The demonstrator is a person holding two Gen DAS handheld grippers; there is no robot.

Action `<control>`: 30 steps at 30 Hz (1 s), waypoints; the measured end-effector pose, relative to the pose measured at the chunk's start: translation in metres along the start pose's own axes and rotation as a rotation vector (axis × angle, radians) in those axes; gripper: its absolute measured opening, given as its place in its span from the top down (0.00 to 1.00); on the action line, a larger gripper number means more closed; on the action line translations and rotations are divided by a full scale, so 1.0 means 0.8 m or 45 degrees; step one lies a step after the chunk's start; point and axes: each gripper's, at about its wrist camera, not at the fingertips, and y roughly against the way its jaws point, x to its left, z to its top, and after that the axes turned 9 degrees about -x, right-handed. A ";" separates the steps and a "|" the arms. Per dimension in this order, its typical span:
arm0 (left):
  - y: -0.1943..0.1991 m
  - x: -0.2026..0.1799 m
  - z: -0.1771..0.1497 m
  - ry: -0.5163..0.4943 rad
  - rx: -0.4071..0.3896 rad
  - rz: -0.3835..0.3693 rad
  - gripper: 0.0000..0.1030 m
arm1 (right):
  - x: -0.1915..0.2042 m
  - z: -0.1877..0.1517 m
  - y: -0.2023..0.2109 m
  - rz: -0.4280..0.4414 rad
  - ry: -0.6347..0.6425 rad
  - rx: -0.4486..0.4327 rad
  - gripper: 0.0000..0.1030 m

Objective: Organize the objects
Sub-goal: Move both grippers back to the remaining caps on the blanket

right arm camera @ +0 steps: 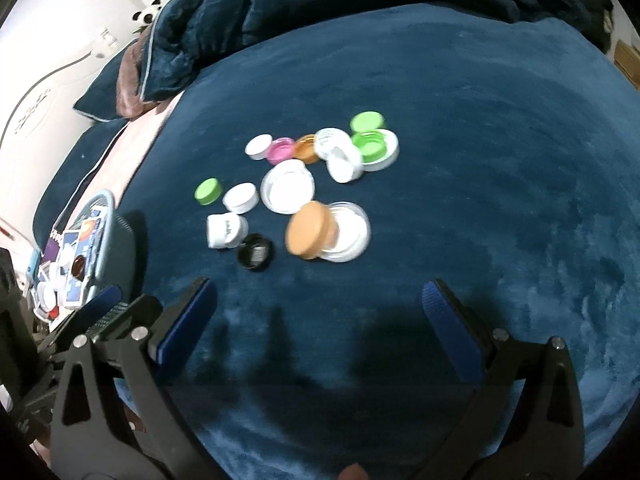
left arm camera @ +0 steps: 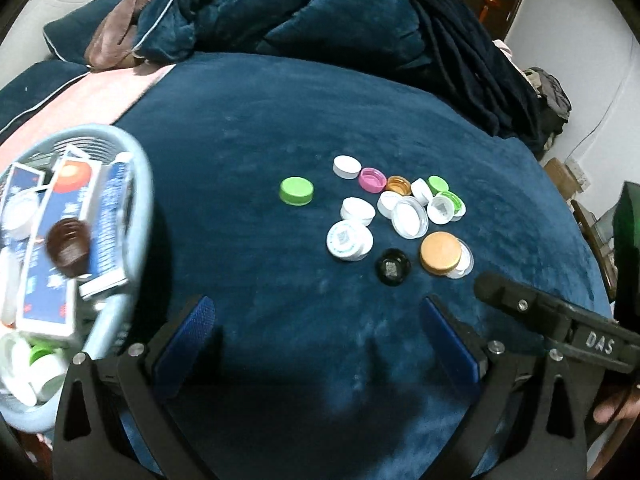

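Left wrist view: left gripper (left arm camera: 316,328) is spread wide, nothing gripped. Right gripper (right arm camera: 320,312) likewise released and empty. Bottle caps (left arm camera: 396,216) are clustered on blue blanket (left arm camera: 248,128); basket (left arm camera: 132,208) is seen at left, filled with boxes.

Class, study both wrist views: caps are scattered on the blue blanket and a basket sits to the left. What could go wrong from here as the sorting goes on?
1. The orange cap leans on a clear lid; gripping one may drag or flip the other.
2. The caps near the pink cap touch, so open fingers may nudge neighbours.
3. The basket already looks crowded with boxes; added caps might slide off.
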 end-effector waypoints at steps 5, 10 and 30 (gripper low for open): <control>-0.025 -0.005 0.012 0.034 -0.020 0.003 0.01 | -0.023 0.001 -0.002 -0.017 -0.056 -0.001 0.00; -0.055 -0.009 0.027 0.042 -0.018 0.042 0.01 | -0.038 0.001 -0.005 -0.020 -0.089 0.006 0.00; -0.078 0.023 -0.002 0.123 0.092 0.243 0.06 | -0.035 0.006 -0.021 -0.007 -0.090 0.010 0.00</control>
